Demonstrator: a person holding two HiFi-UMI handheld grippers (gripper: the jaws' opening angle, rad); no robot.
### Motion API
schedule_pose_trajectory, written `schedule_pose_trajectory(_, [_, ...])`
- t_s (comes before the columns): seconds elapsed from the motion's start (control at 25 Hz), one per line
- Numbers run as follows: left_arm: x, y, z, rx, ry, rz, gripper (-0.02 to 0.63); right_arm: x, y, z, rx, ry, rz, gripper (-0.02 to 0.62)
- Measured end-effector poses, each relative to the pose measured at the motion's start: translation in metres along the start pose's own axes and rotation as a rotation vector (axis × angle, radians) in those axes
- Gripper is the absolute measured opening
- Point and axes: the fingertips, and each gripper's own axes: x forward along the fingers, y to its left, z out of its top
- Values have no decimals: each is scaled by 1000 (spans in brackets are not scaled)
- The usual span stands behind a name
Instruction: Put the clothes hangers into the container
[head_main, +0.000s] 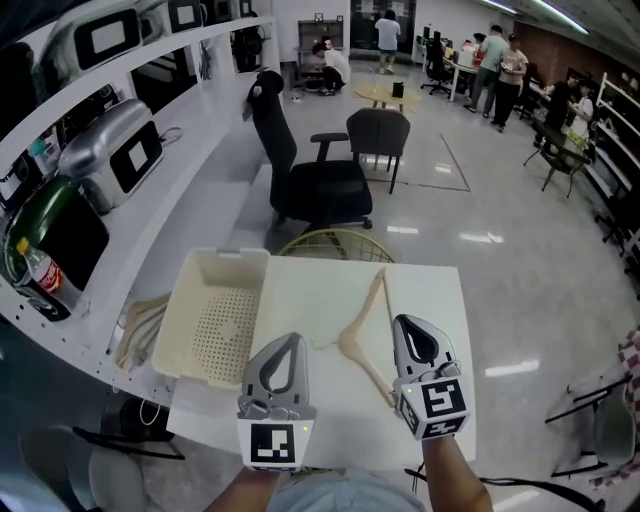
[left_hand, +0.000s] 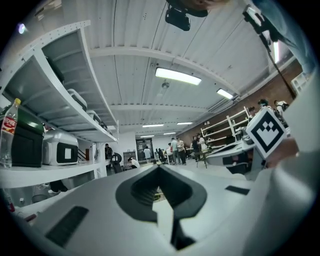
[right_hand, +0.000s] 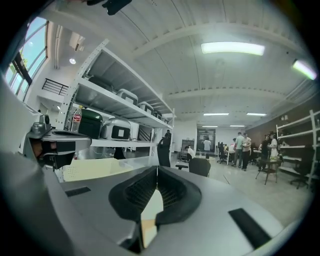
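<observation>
A pale wooden clothes hanger (head_main: 362, 328) lies flat on the white table (head_main: 430, 300), its hook toward the container. The cream perforated container (head_main: 215, 320) stands at the table's left side and looks empty; it also shows in the right gripper view (right_hand: 95, 169). My left gripper (head_main: 290, 338) is over the table's near edge just right of the container, jaws shut with nothing in them (left_hand: 159, 167). My right gripper (head_main: 403, 320) hovers beside the hanger's right arm, shut and holding nothing (right_hand: 157, 169). The hanger's near end runs under it.
More wooden hangers (head_main: 140, 330) lie on the bench left of the container. A cola bottle (head_main: 40, 275) and appliances fill the left shelves. A black office chair (head_main: 310, 180) and a round wire frame (head_main: 335, 243) stand beyond the table. People are far back.
</observation>
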Motion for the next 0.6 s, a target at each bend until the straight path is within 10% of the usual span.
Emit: schedule_pose_trajectory(0.6, [50, 5, -38, -58, 83, -91, 12, 37, -1, -53, -2, 150, -8, 12])
